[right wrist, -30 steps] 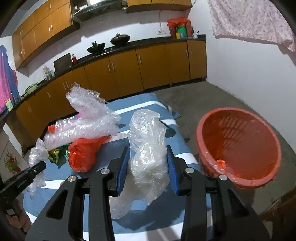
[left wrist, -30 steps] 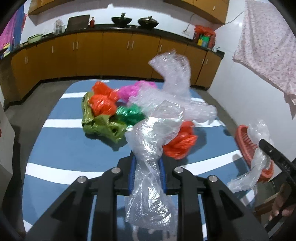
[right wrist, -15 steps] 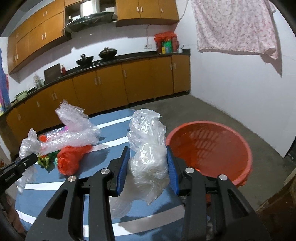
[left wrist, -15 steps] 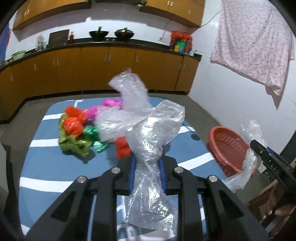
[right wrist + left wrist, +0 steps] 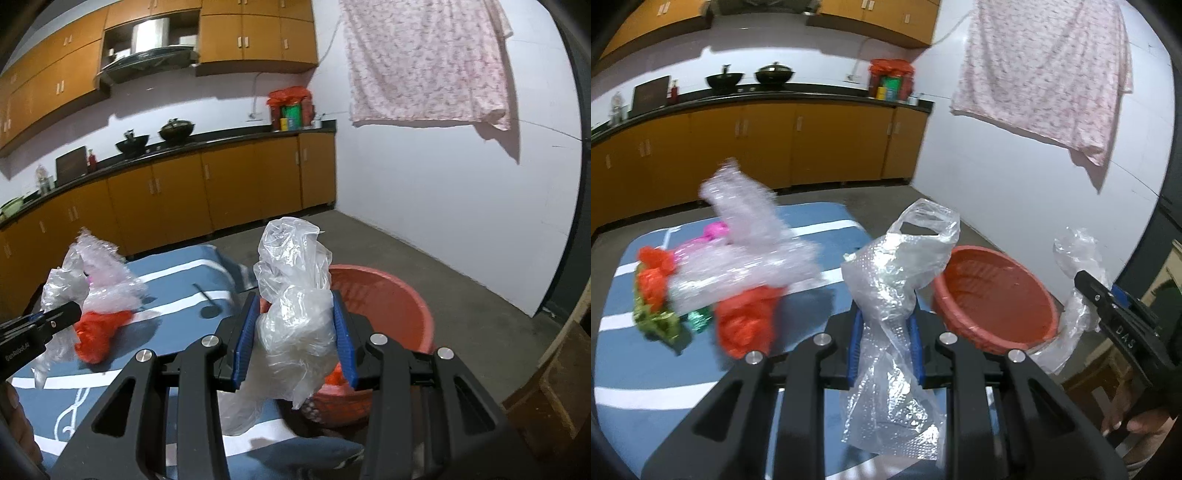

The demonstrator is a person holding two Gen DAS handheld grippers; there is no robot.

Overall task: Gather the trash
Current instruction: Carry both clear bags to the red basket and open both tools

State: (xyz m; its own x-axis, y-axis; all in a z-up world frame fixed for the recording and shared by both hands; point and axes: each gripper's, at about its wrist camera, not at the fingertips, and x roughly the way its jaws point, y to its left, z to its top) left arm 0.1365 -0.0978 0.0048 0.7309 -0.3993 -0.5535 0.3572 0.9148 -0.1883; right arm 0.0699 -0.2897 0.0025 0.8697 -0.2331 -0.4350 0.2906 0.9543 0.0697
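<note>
My left gripper (image 5: 886,343) is shut on a clear bubble-wrap bag (image 5: 894,280) that sticks up above the blue pads and hangs below them. It hovers over the blue mat's right edge, just left of the red basket (image 5: 993,295). My right gripper (image 5: 295,339) is shut on a crumpled clear plastic bag (image 5: 295,295), held at the near rim of the same red basket (image 5: 391,295). In the left wrist view the right gripper (image 5: 1108,302) shows at the far right with its bag (image 5: 1075,258). In the right wrist view the left gripper (image 5: 48,325) shows at the left edge.
A heap of trash lies on the blue striped mat (image 5: 646,365): a big bubble-wrap sheet (image 5: 746,240), red bags (image 5: 746,321), pink, green and olive wrappers (image 5: 657,317). Orange cabinets (image 5: 221,184) line the back wall. A wooden stool (image 5: 554,380) stands right of the basket.
Both grippers have swung right and risen with their bags, away from the trash heap. The red basket has come closer and now lies right ahead of them. Neither grip changed.
</note>
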